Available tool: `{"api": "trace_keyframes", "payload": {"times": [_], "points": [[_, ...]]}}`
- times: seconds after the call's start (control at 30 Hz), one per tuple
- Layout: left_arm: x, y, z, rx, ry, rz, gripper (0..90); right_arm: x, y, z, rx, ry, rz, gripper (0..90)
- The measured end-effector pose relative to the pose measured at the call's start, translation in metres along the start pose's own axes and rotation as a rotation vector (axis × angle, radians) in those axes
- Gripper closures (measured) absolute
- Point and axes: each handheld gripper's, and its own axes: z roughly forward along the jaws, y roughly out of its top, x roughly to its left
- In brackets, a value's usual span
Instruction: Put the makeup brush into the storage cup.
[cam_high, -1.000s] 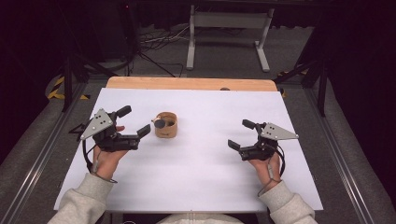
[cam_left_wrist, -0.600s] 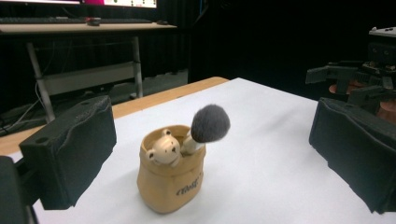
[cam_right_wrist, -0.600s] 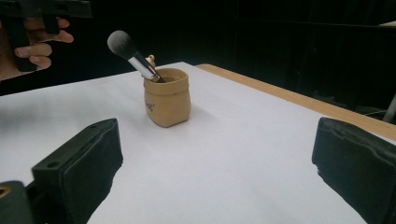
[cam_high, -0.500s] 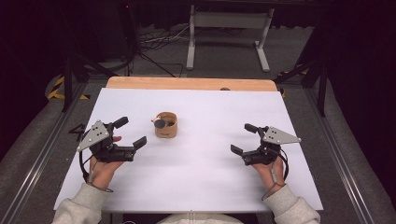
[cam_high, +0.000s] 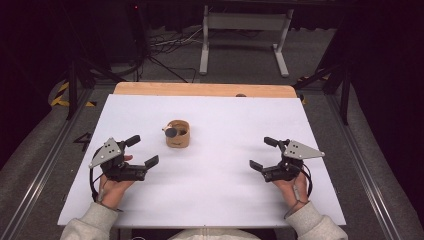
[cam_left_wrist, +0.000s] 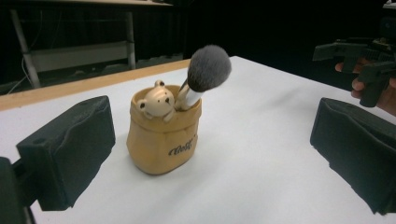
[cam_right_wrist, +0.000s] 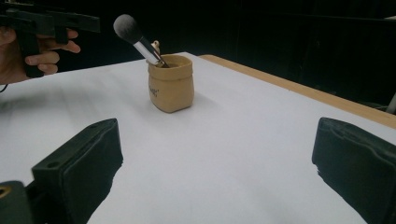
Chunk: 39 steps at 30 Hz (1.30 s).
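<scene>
A tan sack-shaped cup (cam_high: 178, 134) with a small bear figure on its rim stands on the white table (cam_high: 210, 200), left of centre. A grey-tipped makeup brush (cam_left_wrist: 208, 69) leans out of the cup (cam_left_wrist: 163, 135), bristles up. My left gripper (cam_high: 142, 150) hovers near the table's left front, open, nothing between its jaws, a short way from the cup. My right gripper (cam_high: 263, 154) is at the right front, open and empty too. In the right gripper view the cup (cam_right_wrist: 171, 84) and brush (cam_right_wrist: 127, 27) stand well ahead, the left gripper (cam_right_wrist: 51, 21) beyond.
A wooden strip (cam_high: 205, 89) edges the table's far side. Beyond it are a metal stand (cam_high: 245, 30) and cables on the dark floor. Rails run along both sides of the table.
Both grippers have drawn back toward the table's front edge, away from the cup. The left one moved furthest, down and left. Cup and brush have not moved.
</scene>
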Motion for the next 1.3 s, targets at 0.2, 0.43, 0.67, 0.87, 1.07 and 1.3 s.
{"api": "trace_keyframes", "payload": {"times": [0.2,0.43,0.67,0.87,1.07,1.3], "points": [[0.001,-0.009,0.003,0.009,-0.004,-0.023,0.5,0.001,-0.003,0.0,0.005,0.004,-0.012,1.9],[0.006,-0.019,0.008,0.026,0.003,-0.048,0.6,0.008,-0.004,0.002,-0.004,0.027,-0.066,1.9],[0.006,-0.026,0.01,0.039,0.009,-0.043,0.8,0.011,-0.009,0.005,0.001,0.036,-0.079,1.9],[0.005,-0.028,0.01,0.044,-0.002,-0.03,0.3,0.009,-0.014,0.006,0.004,0.035,-0.058,1.9],[0.003,-0.029,0.008,0.035,-0.016,-0.015,0.2,0.007,-0.016,0.007,0.005,0.033,-0.056,1.9],[0.002,-0.029,0.007,0.027,-0.013,-0.012,0.2,0.006,-0.016,0.007,0.004,0.033,-0.052,1.9]]}}
